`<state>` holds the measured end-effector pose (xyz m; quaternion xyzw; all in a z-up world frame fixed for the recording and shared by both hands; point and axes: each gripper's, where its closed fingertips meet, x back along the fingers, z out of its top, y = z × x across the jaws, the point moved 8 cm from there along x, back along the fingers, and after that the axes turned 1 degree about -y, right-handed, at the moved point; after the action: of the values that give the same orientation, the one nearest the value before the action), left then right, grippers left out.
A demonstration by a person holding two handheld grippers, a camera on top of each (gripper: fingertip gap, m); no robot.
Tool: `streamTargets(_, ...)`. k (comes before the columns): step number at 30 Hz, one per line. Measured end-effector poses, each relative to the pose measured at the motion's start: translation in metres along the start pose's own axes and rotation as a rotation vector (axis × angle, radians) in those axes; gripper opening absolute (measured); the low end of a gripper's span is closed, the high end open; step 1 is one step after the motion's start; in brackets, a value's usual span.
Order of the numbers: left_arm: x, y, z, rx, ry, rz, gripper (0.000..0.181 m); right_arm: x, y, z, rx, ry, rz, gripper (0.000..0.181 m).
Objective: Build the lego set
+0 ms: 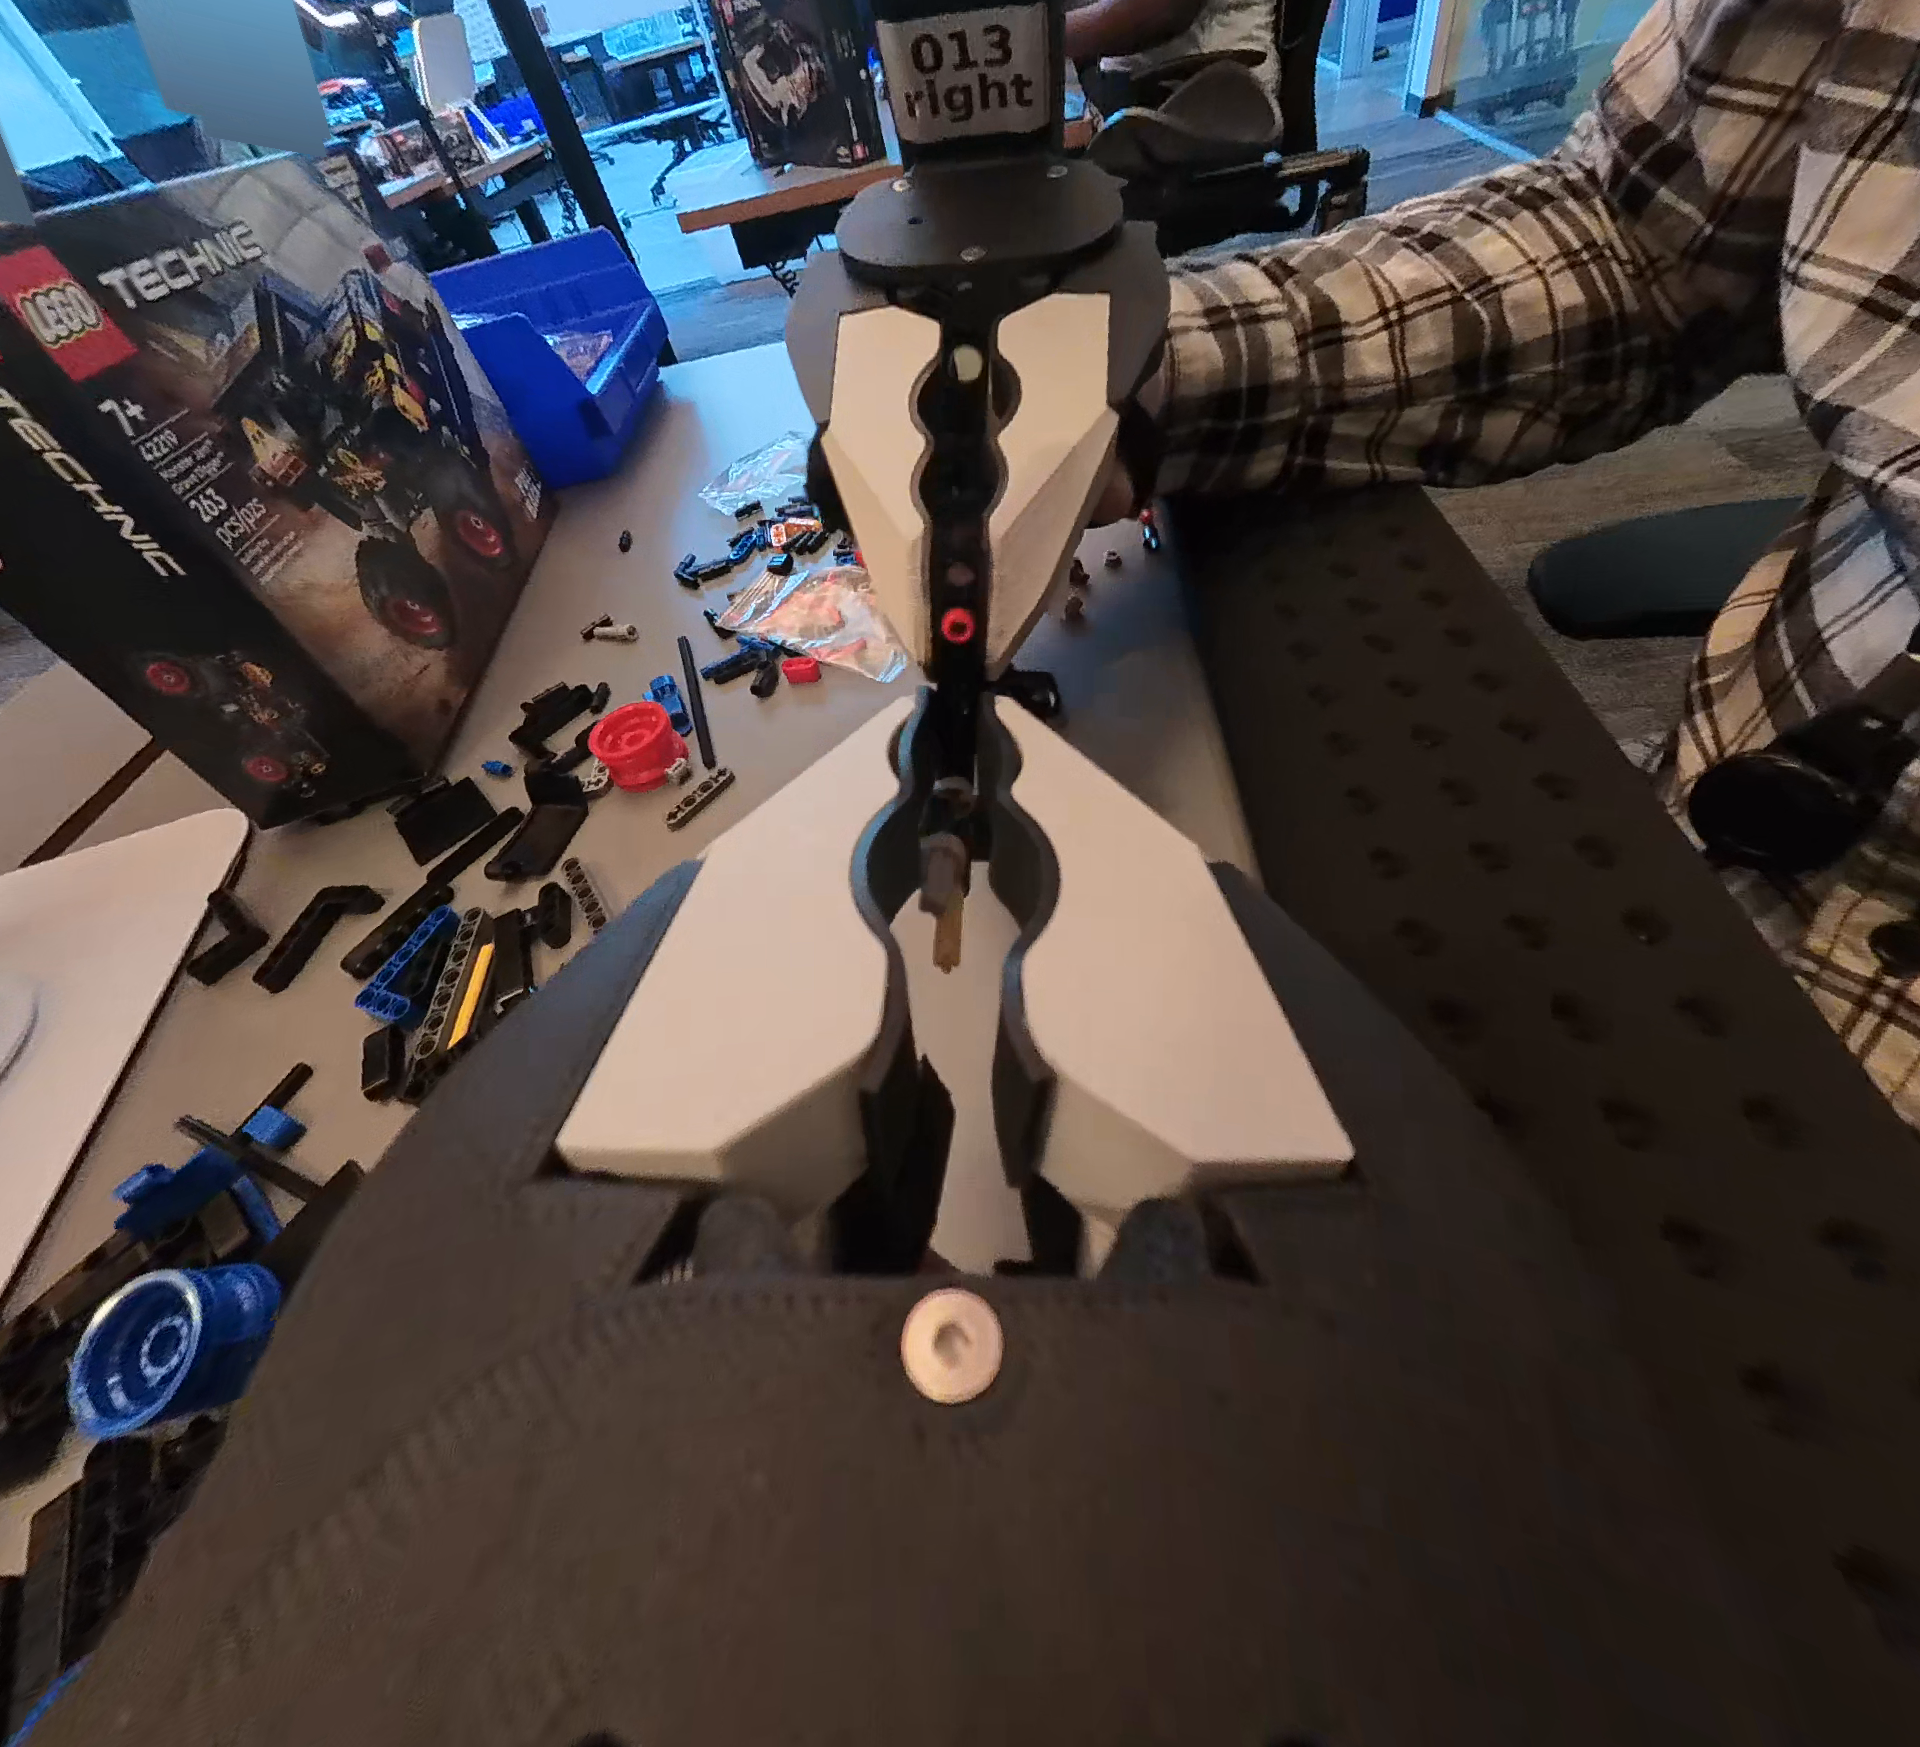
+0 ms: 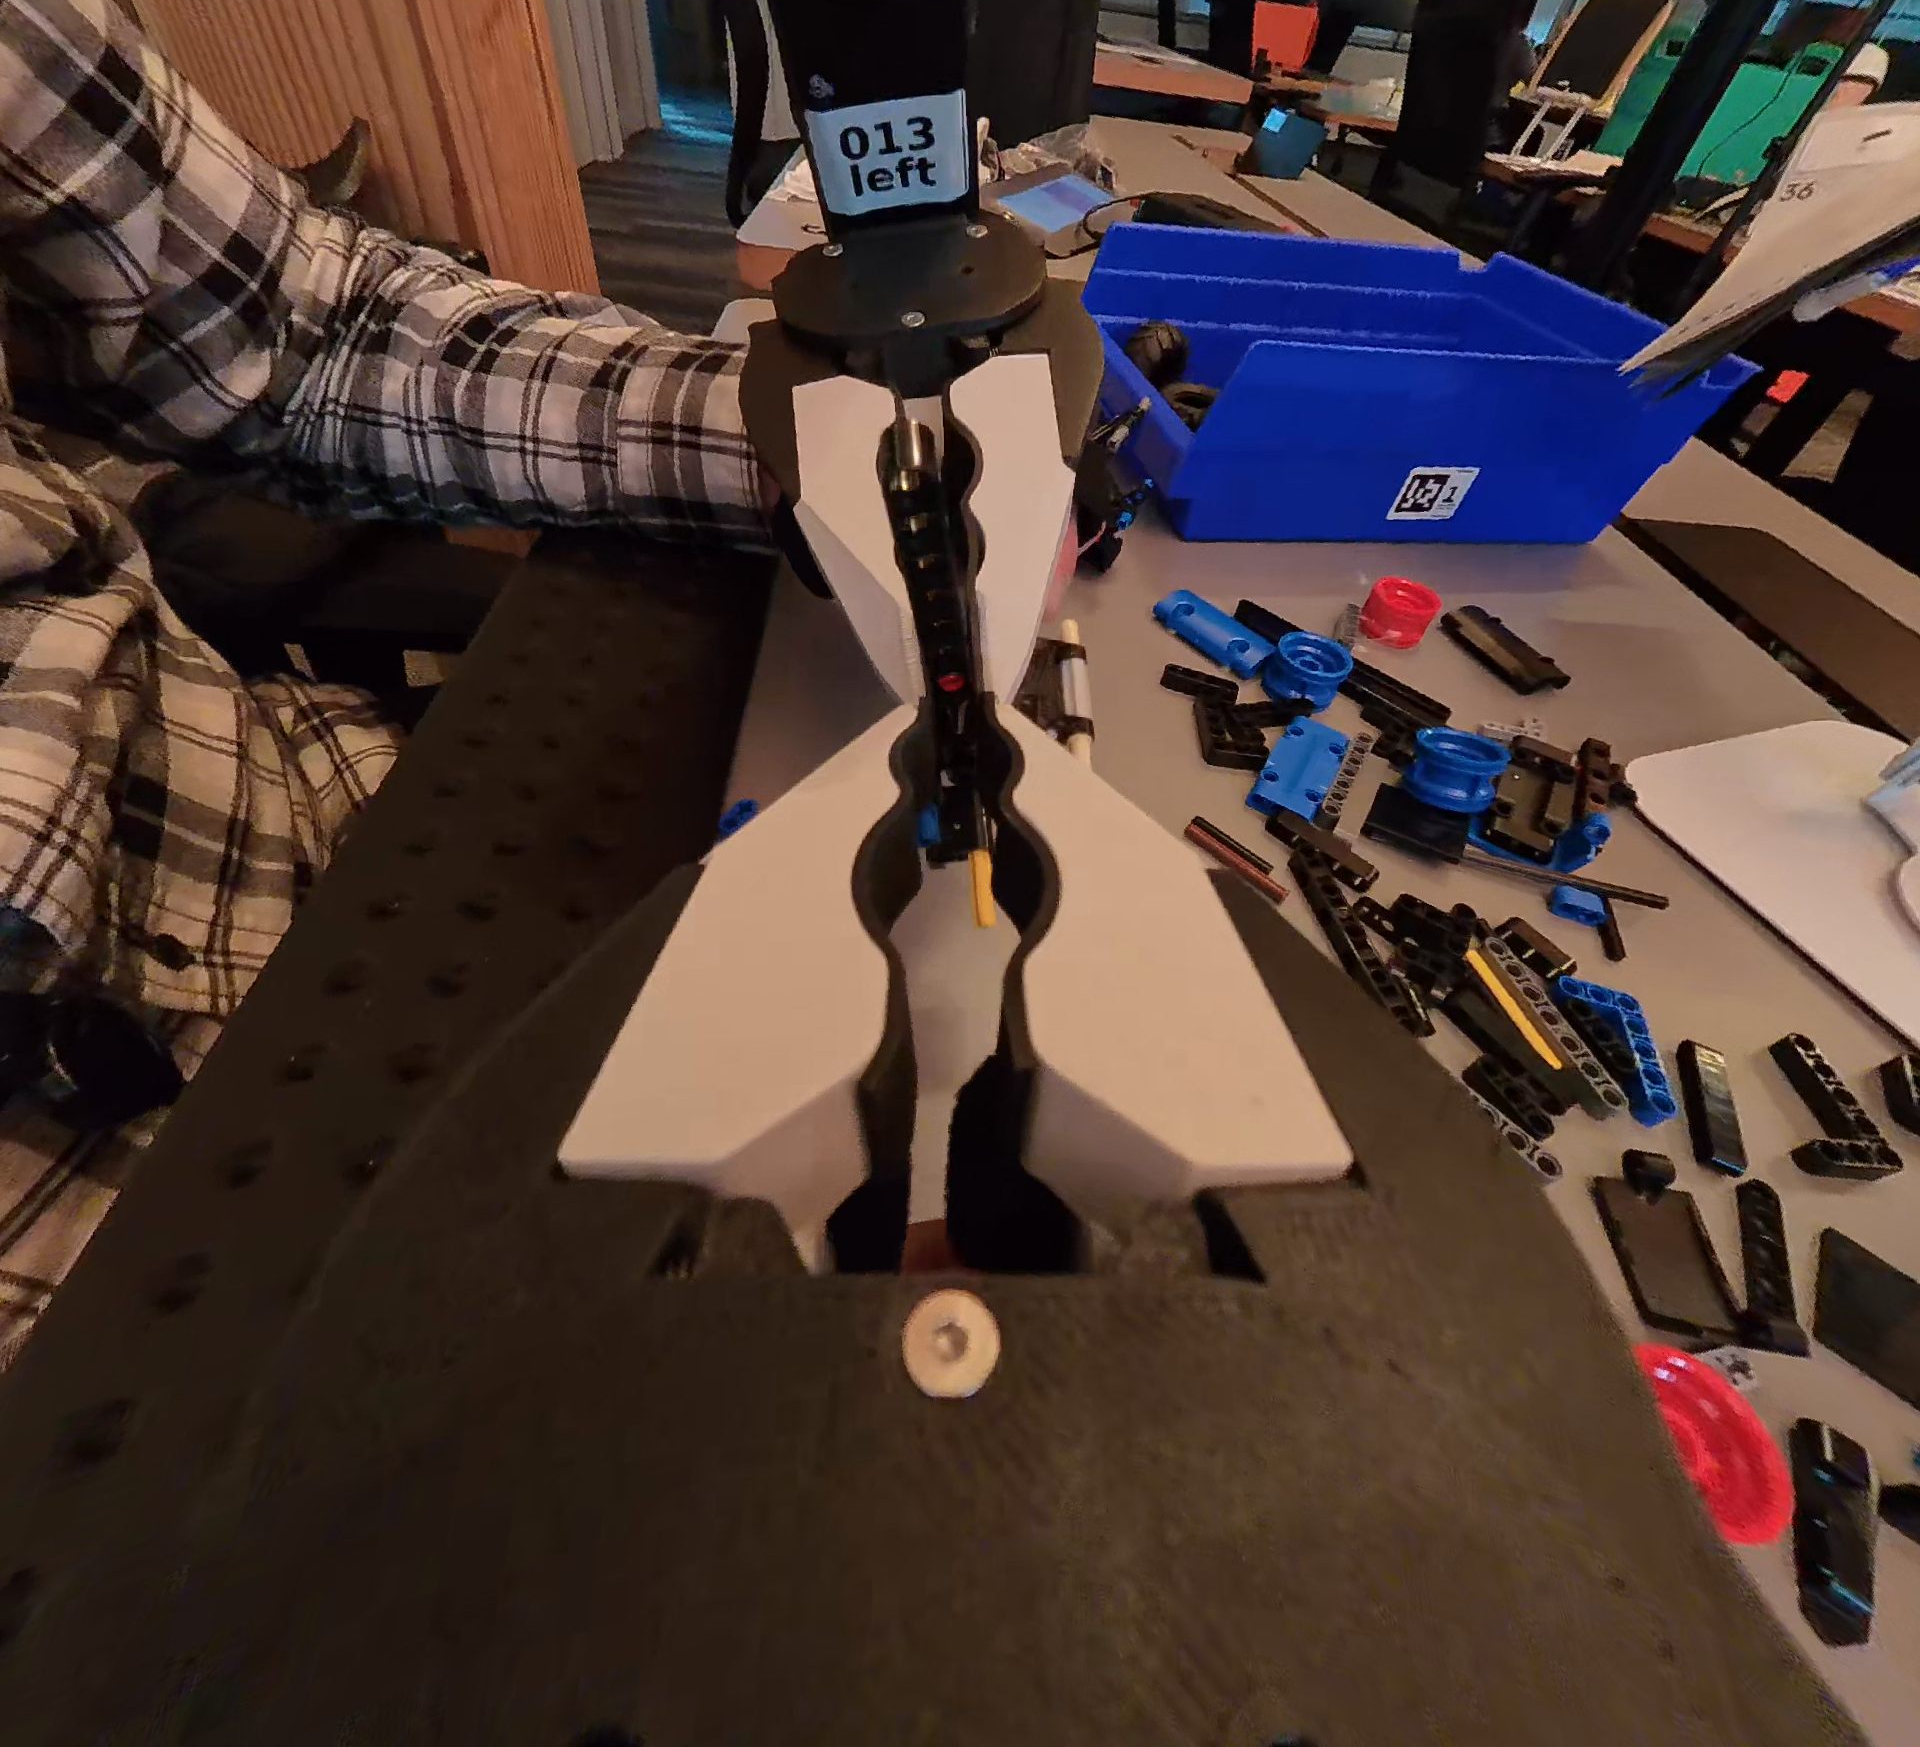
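My two grippers face each other tip to tip above the grey table (image 1: 623, 866). Between them they hold one long black Technic beam assembly (image 1: 958, 492). It has a red pin (image 1: 956, 625) near the middle. My left gripper (image 1: 953, 721) is shut on the near end, where a tan axle (image 1: 945, 928) sticks out toward the camera. My right gripper (image 1: 961, 653) is shut on the far end. In the right wrist view my right gripper (image 2: 956, 731) grips the assembly (image 2: 925, 554) at the end with a yellow axle (image 2: 982, 887), and my left gripper (image 2: 948, 684) holds the other end.
The set's box (image 1: 260, 471) stands at the left, with a blue bin (image 2: 1382, 388) behind. Loose black and blue beams (image 2: 1538, 1011), a red hub (image 1: 636, 743), blue hubs (image 2: 1455, 762) and plastic bags (image 1: 810, 617) lie around. A black perforated board (image 1: 1455, 762) lies under the plaid sleeves. From either gripper's tips it is about 20 cm to the red hub (image 1: 636, 743).
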<state>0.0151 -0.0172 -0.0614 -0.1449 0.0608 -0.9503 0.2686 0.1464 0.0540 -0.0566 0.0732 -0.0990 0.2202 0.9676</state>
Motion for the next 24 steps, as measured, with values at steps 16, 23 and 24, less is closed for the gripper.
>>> streamTargets(16, -0.001, 0.000, 0.002, 0.102, 0.071, -0.052, 0.004, 0.007, -0.002, 0.003, 0.003, 0.026, 0.026, 0.006)
streamTargets(23, -0.004, 0.005, 0.009, -0.001, 0.010, 0.038, 0.024, -0.002, 0.000, -0.007, 0.024, -0.127, -0.037, 0.006)
streamTargets(24, -0.010, 0.007, 0.006, -0.028, -0.042, 0.047, 0.023, -0.005, -0.002, -0.007, 0.032, -0.135, -0.031, 0.006)
